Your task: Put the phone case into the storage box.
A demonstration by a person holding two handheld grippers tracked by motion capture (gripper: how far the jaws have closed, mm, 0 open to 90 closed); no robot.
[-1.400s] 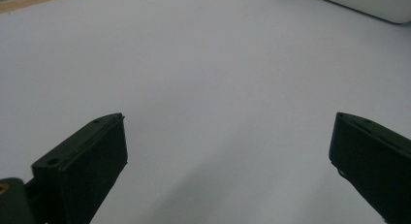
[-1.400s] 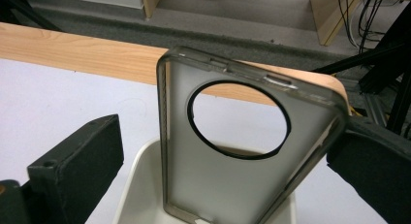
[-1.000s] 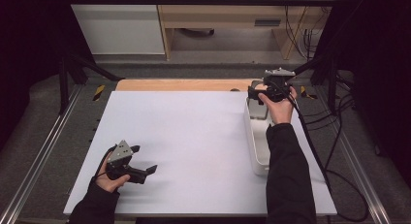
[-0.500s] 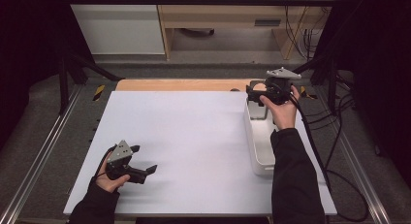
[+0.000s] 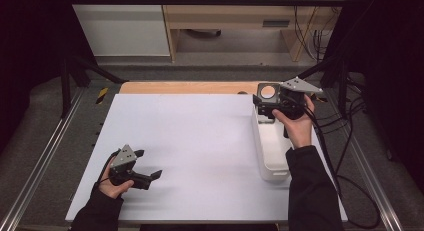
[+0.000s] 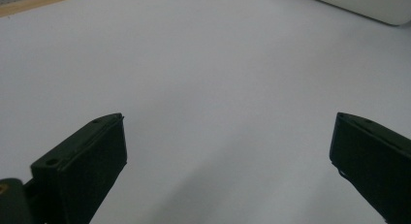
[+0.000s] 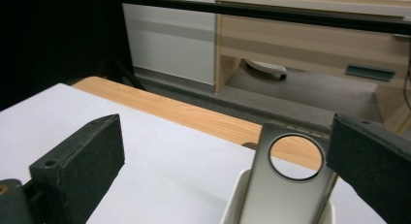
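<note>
Two grippers are held over a wide white worktop (image 5: 200, 141). Along its right side a long white tray (image 5: 272, 146) is seen, with a flat metal plate (image 7: 286, 185), pierced by a round hole, standing upright at its far end. The right gripper (image 5: 270, 102) is poised at that plate, jaws apart and not yet clamped; closing on it is judged the next move. The left gripper (image 5: 147, 166) rests near the front left, jaws apart, empty.

Bright overhead light washes the white table (image 5: 200, 141), surroundings fall into darkness, and close gripper views look soft.
</note>
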